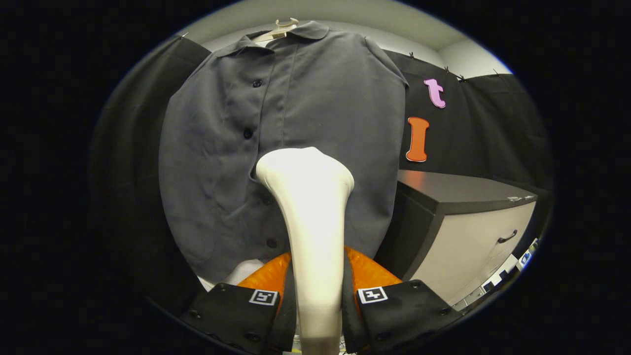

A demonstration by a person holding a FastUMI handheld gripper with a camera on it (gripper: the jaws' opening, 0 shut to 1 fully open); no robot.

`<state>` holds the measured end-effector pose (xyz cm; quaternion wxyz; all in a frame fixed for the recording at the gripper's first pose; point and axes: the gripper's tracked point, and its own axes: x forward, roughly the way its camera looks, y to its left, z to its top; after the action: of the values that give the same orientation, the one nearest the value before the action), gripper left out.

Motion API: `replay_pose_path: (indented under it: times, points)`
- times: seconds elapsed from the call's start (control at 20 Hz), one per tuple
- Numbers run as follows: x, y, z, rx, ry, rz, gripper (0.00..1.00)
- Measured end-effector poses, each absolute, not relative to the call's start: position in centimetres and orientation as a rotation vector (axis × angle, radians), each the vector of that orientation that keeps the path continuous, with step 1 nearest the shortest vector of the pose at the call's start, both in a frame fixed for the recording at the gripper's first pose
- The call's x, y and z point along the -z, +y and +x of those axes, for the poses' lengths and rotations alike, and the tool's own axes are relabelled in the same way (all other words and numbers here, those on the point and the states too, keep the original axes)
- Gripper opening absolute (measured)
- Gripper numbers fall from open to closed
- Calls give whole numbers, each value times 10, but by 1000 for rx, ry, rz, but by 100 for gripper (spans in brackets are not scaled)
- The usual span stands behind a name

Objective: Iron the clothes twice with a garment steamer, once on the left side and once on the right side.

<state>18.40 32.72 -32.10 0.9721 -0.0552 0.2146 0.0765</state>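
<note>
Garment steamer (308, 207), clenched in the tool (318, 301), faces the hanging grey shirt (305, 103) (near its button placket).

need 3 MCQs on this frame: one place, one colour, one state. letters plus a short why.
1. Where is the steamer head?
A. On the cabinet
B. Against the shirt's lower front
C. Up at the collar

2. What colour is the shirt?
A. Grey
B. White
C. Red

3. What is the tool doing?
A. Open, holding nothing
B. Shut on the hanger
C. Shut on the steamer

Answers:
1 B: the head sits by the lower buttons, well below the collar and left of the cabinet.
2 A: the fabric is grey with dark buttons.
3 C: both fingers press the steamer's handle between them.
</note>
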Motion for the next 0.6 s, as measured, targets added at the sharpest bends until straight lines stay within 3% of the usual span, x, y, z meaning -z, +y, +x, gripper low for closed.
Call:
replay_pose_path:
  times: [0.6]
  points:
    - [388, 316, 150, -126, 594, -105, 46]
